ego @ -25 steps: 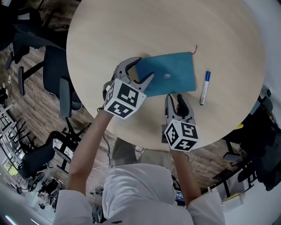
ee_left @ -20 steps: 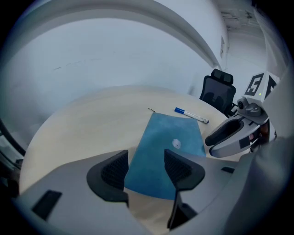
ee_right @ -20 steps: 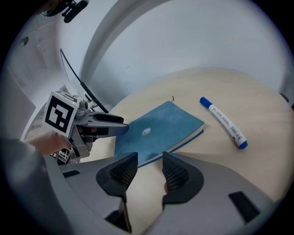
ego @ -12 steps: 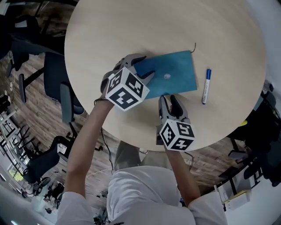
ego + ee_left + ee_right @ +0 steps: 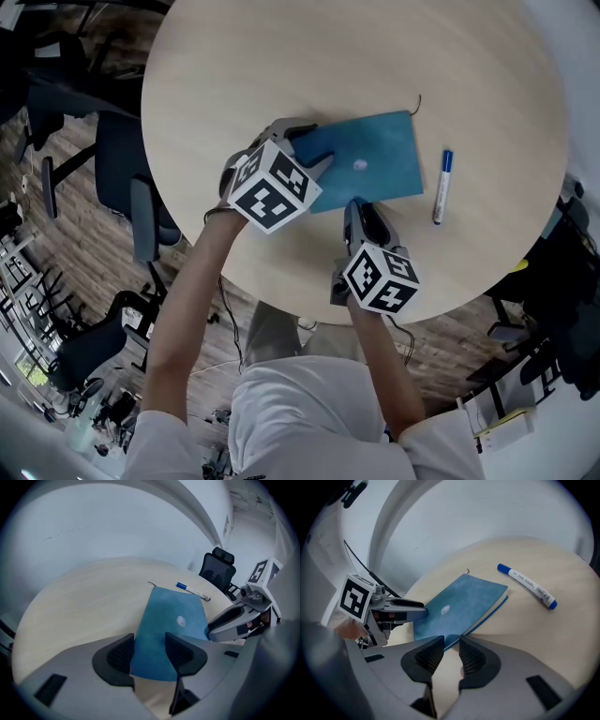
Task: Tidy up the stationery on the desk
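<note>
Flat blue notebook (image 5: 375, 155): left end masked in head view by left hand-held gripper (image 5: 317, 142). Its jaws and those of the right hand-held gripper (image 5: 451, 644) have just been closing, notebook edges between, unclamped.

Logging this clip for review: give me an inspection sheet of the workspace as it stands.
Surface: round pale wooden table.
Job's things: blue notebook lying flat; blue-capped marker beside it, apart.
Clutter: nothing seen.
Grippers: left claw open, jaws just closing, notebook's short end between them; right claw open, jaws just closing, at notebook's near long edge.
Cables: thin dark strand at notebook's far corner.
Surroundings: office chairs, wooden floor.
</note>
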Tool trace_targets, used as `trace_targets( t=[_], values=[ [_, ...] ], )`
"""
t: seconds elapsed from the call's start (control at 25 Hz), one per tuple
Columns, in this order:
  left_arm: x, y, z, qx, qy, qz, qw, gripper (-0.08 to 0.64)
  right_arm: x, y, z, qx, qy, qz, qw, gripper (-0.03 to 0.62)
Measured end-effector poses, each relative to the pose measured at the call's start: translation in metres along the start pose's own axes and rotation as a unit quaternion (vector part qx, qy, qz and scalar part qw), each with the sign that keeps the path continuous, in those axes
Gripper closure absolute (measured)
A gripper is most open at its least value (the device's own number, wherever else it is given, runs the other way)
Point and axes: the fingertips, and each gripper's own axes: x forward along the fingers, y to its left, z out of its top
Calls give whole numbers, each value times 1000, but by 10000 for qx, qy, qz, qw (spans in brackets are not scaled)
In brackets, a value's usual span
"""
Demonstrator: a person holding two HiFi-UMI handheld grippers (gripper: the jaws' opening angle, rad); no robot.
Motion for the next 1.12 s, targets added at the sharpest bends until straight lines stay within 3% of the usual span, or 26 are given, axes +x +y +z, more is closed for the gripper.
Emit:
trace_targets(
  t=[0.12,0.28,0.68,1.12],
  values=[
    [-2,-3,-4,-111,66,-36,9999,351,-5,-8,5,66,-118,-54,9999,511],
    [-6,-11,-13,-124,126,21,9998,370,-10,-15,14,-214,-221,-225,9993,537],
    [-20,-36,-40,-507,95,108,9986,399,-18,-22,25,-992,-237,-323,9943,551],
    [-26,-78,-61,-758,177,54,9970,463,-17,-37,44,-1938,-190,-331,9803,554]
  ],
)
